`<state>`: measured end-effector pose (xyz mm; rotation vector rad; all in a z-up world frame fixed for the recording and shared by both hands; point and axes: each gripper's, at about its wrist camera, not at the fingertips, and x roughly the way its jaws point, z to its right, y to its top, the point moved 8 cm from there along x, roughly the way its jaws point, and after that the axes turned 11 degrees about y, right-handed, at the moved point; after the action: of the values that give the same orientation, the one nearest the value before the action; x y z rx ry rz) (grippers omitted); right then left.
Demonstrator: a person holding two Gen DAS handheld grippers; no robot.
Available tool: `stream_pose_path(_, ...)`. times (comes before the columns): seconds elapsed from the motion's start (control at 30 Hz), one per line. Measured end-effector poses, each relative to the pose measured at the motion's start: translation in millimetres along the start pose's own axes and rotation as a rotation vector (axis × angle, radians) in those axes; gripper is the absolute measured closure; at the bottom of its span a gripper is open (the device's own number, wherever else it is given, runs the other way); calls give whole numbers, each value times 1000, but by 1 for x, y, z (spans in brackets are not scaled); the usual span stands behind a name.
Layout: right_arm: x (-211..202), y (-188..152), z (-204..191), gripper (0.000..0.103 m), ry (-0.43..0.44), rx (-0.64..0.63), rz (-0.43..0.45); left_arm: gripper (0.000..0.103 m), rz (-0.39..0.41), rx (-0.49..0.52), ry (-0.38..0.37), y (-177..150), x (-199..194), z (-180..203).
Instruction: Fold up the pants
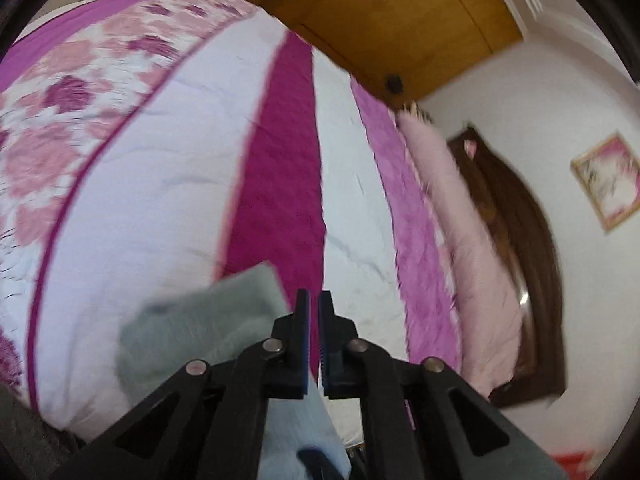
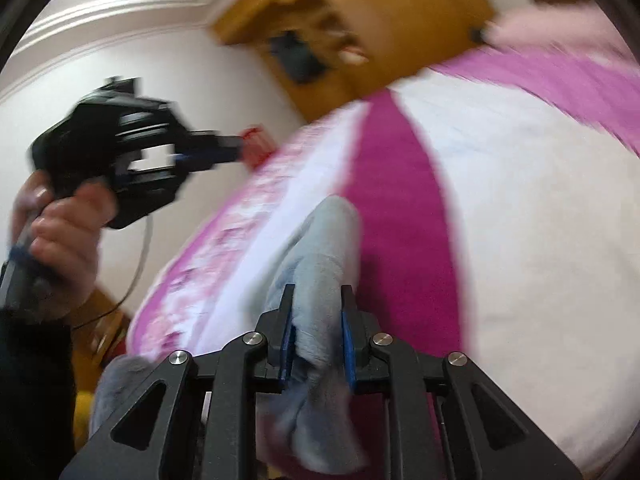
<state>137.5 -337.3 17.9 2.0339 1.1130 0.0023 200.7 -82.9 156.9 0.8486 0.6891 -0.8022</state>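
Spread across most of both views: a bed under a quilt (image 1: 176,184) of white panels, a magenta stripe, lilac bands and a pink floral strip toward the upper left of the left wrist view. Behind it, along the top of each frame, an orange-brown wooden wardrobe (image 1: 400,12); at right in the left wrist view, a white wall with a dark wooden headboard (image 1: 532,248), a pale pink fluffy blanket (image 1: 476,248) along the bed's edge, and a small framed picture (image 1: 608,178). Low in both frames, the grey-blue pants (image 2: 320,248), bunched on the quilt's white panel beside the magenta stripe, running down under the frame bottom. Right gripper (image 2: 318,296) at bottom centre of its view, pinching a thick fold of the pants between its blue pads. Left gripper (image 1: 314,300) nearly pressed together, only a narrow slit between its pads and nothing visibly held there; seen also at left in the right wrist view, raised off the bed, gripped by the left hand (image 2: 60,236).
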Motion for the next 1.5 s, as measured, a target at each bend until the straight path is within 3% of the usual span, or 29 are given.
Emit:
stream_pose_path(0.13,-28,-2,44,90,-55,120,23,100,-114,108,-46,-20,67,45)
stream_pose_path(0.2,-45,-4,50,94,-110,132,41,99,-181,83,-98,-38,84,50)
stream_pose_path(0.23,-49,-1,57,94,-144,142,51,97,-188,78,-124,-44,85,48)
stream_pose_path(0.3,-61,7,75,94,-159,181,81,82,-191,97,-130,-55,89,34)
stream_pose_path(0.37,-65,5,82,68,-108,238,89,61,-159,86,-100,-64,84,3)
stream_pose_path(0.4,-68,6,79,44,-52,273,87,57,-141,68,-85,-69,81,-14)
stream_pose_path(0.43,-61,11,76,30,14,308,83,50,-123,53,-81,-75,76,-31)
stream_pose_path(0.47,-57,15,74,27,102,364,80,43,-104,43,-94,-83,69,-47)
stream_pose_path(0.53,-43,17,73,26,184,427,67,31,-82,9,-140,-97,59,-76)
stream_pose_path(0.57,-34,15,74,26,194,436,34,22,-83,-8,-161,-102,59,-85)
stream_pose_path(0.63,-12,7,70,26,176,414,-38,17,-135,-68,-228,-112,67,-103)
stream_pose_path(0.73,13,-11,53,26,162,290,-149,18,-233,-206,-323,-120,95,-126)
stream_pose_path(0.8,17,-21,39,26,144,199,-190,18,-235,-237,-382,-116,107,-135)
stream_pose_path(0.87,24,-28,29,32,190,175,-220,17,-223,-230,-430,-107,107,-130)
stream_pose_path(0.9,27,-33,23,46,234,190,-235,17,-228,-230,-440,-104,110,-127)
stream_pose_path(1.0,33,-37,21,73,241,169,-215,17,-225,-211,-470,-96,117,-114)
stream_pose_path(1.03,34,-36,21,75,235,170,-204,18,-235,-176,-492,-96,120,-104)
stream_pose_path(1.1,34,-36,18,76,249,202,-183,28,-265,-78,-452,-96,134,-86)
stream_pose_path(1.13,34,-36,16,76,256,213,-181,55,-273,-35,-407,-95,141,-81)
stream_pose_path(1.17,33,-37,15,77,250,222,-185,76,-286,-5,-331,-91,149,-79)
stream_pose_path(1.27,23,-41,23,65,117,210,-239,79,-287,21,-341,-73,148,-69)
stream_pose_path(1.33,11,-36,30,48,28,160,-229,77,-275,93,-311,-68,145,-63)
stream_pose_path(1.4,-15,-23,31,45,-76,70,-166,64,-258,169,-191,-71,147,-65)
stream_pose_path(1.43,-22,-18,27,45,-101,30,-146,50,-217,202,-127,-70,142,-70)
stream_pose_path(1.5,-25,-15,11,45,-92,-29,-136,46,-104,226,-110,-67,117,-81)
